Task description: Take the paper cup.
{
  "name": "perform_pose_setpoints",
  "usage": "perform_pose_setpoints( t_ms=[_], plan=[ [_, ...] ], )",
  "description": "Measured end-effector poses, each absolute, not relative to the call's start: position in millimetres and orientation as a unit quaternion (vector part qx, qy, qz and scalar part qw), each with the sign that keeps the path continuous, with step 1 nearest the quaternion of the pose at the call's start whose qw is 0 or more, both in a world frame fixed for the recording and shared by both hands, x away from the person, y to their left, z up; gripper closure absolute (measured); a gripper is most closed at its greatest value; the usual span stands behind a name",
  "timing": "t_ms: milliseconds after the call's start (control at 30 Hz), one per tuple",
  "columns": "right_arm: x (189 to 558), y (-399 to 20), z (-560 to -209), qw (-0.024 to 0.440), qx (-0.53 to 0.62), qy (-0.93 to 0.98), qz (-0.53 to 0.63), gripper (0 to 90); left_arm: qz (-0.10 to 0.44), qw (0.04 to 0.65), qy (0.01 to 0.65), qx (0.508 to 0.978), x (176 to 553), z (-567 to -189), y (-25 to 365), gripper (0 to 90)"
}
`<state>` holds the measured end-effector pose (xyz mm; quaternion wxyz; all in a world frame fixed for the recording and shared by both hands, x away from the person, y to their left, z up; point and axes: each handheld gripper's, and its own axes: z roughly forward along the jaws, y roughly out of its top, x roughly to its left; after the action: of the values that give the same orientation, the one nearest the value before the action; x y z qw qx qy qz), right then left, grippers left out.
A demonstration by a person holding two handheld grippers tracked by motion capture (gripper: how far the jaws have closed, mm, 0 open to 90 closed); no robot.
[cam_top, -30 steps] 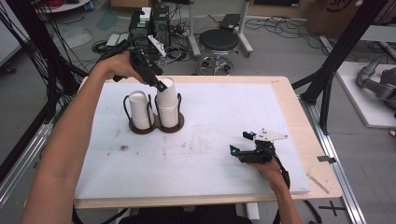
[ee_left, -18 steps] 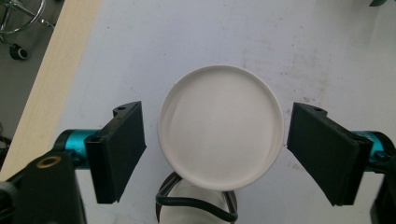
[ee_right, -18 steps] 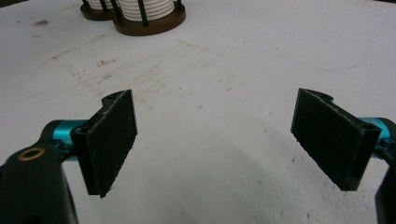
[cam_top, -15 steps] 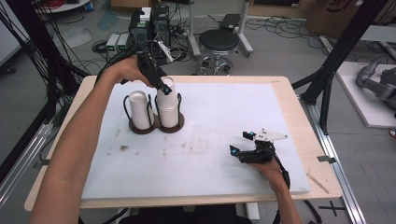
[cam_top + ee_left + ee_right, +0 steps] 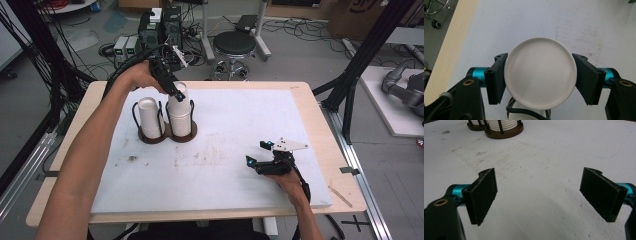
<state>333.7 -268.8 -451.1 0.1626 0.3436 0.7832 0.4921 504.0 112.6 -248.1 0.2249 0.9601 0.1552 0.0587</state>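
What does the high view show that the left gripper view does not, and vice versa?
High view: the right tool, open, resting on the mat, and the person's forearms. Left gripper view: the pads pressing the white cup at its rim; the jaws have just been closing. Both: the left tool, that cup, its holder, the mat.

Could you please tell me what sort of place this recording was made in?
Most likely a robotics lab or workshop: a white-topped wooden table stands inside a black metal frame, tangled black cables run over the grey floor, and a round black stool sits behind the table.
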Motion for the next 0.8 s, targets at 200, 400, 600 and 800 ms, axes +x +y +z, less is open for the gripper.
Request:
perform_pose_setpoints(
  t_ms=[200,400,600,800],
  plan=[
    [333.7,-268.8,-451.2,0.163,0.343,0.783,0.492,14.8,0.056,0.232,0.160,0.958,503.5,-246.4,114.0,33.4],
    [333.8,-268.8,-451.2,0.162,0.344,0.783,0.492,14.8,0.056,0.233,0.158,0.958,503.2,-246.3,115.2,33.5],
    [333.8,-268.7,-451.2,0.164,0.343,0.784,0.491,14.8,0.059,0.237,0.153,0.958,501.8,-245.7,115.8,33.9],
    [334.0,-268.9,-451.1,0.160,0.346,0.783,0.491,14.8,0.058,0.254,0.165,0.951,501.6,-238.2,121.0,34.3]
  ],
)
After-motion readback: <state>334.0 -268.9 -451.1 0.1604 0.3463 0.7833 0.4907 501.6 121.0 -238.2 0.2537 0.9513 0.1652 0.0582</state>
